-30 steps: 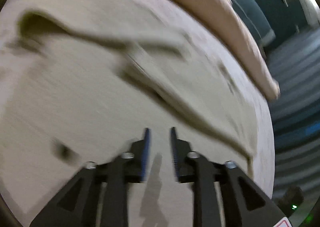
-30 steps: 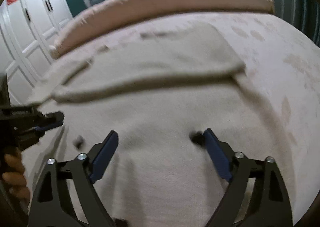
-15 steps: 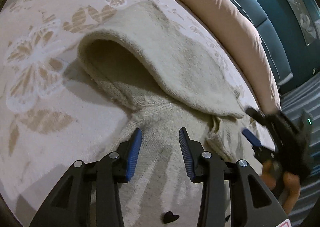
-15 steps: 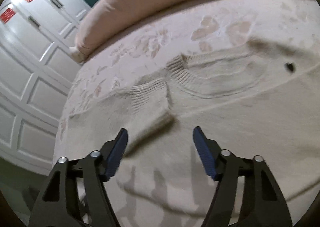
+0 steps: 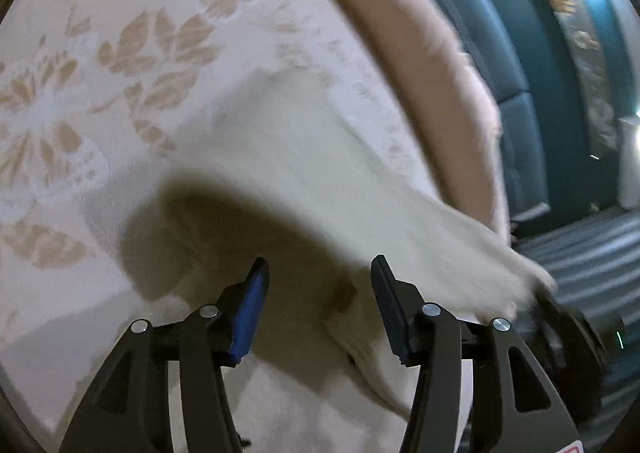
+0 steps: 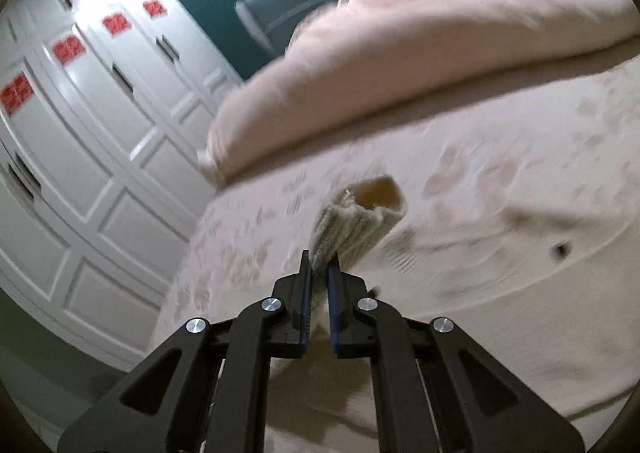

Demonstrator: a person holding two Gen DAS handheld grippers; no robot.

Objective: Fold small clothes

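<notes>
A small cream knit sweater (image 5: 320,181) lies on the bed, partly lifted. In the left wrist view one part stretches up toward the lower right, where the other gripper's dark body (image 5: 568,333) holds it. My left gripper (image 5: 318,277) is open and empty, just above the sweater in the shadow under the raised part. In the right wrist view my right gripper (image 6: 319,273) is shut on the ribbed cuff (image 6: 356,221) of the sweater and holds it above the bed; the sweater body (image 6: 500,273) lies to the right.
The bed has a pale bedspread with tan leaf prints (image 5: 120,65). A pink duvet roll (image 6: 400,65) lies along the far side, with a teal headboard (image 6: 328,1) behind it. White wardrobe doors (image 6: 80,133) stand at the left. Striped floor (image 5: 592,253) lies past the bed edge.
My right gripper has closed on the sweater's cuff and lifted it. My left gripper has opened wider and remains empty. The sweater's part now rises toward the right gripper.
</notes>
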